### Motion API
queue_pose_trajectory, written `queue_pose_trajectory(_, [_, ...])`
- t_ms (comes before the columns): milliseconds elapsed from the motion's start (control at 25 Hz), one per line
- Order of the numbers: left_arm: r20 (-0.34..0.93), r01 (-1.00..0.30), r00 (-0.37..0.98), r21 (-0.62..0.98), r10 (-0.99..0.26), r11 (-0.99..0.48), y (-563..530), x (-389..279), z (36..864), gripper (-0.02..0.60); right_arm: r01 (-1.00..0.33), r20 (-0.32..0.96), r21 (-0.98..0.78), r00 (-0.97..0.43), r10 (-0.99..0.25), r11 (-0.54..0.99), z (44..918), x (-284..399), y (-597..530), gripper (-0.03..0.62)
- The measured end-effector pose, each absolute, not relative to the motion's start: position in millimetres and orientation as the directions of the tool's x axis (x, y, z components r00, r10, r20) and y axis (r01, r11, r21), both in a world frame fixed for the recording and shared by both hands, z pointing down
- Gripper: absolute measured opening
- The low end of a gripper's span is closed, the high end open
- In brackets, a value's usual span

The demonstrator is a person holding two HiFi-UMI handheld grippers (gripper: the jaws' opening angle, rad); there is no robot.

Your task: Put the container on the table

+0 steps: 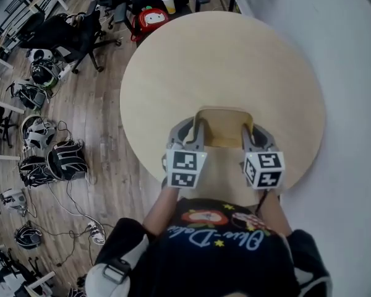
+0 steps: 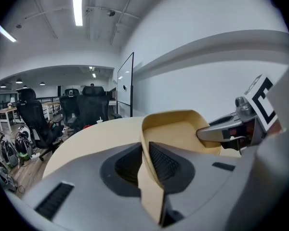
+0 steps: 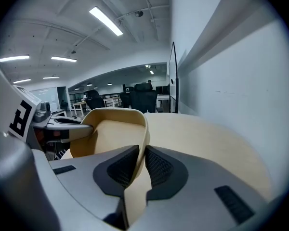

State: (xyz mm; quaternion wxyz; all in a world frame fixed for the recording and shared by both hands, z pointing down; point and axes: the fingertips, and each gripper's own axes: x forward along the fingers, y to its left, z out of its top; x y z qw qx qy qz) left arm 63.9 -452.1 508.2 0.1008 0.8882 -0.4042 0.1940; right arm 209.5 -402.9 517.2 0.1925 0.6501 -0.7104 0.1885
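A tan open-topped container [image 1: 224, 130] hangs between my two grippers over the near part of the round pale wooden table [image 1: 235, 60]. My left gripper [image 1: 196, 127] is shut on the container's left wall [image 2: 143, 143], its dark ribbed pads pressing the thin wall from both sides. My right gripper [image 1: 248, 130] is shut on the right wall [image 3: 144, 134] in the same way. In the left gripper view the right gripper [image 2: 221, 131] shows across the container's hollow [image 2: 176, 131]. Whether the container's base touches the table I cannot tell.
A white wall [image 1: 352, 73] runs past the table's right side. Beyond the far edge stand black office chairs [image 1: 74, 36], a red bag [image 1: 151, 18] and a cup [image 1: 169, 3]. Several headsets and cables [image 1: 49, 156] lie on the wooden floor at left.
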Motion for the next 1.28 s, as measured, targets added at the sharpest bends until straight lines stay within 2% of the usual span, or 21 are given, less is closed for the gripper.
queue_pose_trajectory(720, [0.666, -0.728, 0.563, 0.120, -0.490, -0.675, -465, 72, 605, 0.054, -0.992, 0.732, -0.104, -0.127, -0.670, 0.074, 606, 215, -423, 0.037])
queue_pose_trajectory(920, [0.696, -0.708, 0.574, 0.156, -0.431, -0.689, -461, 81, 620, 0.081, -0.987, 0.762, -0.154, -0.148, -0.630, 0.046, 624, 220, -418, 0.038])
queue_pose_trajectory(1280, [0.740, -0.699, 0.559, 0.179, -0.374, -0.693, -465, 81, 640, 0.083, -0.985, 0.782, -0.168, -0.147, -0.605, 0.021, 640, 223, -424, 0.038])
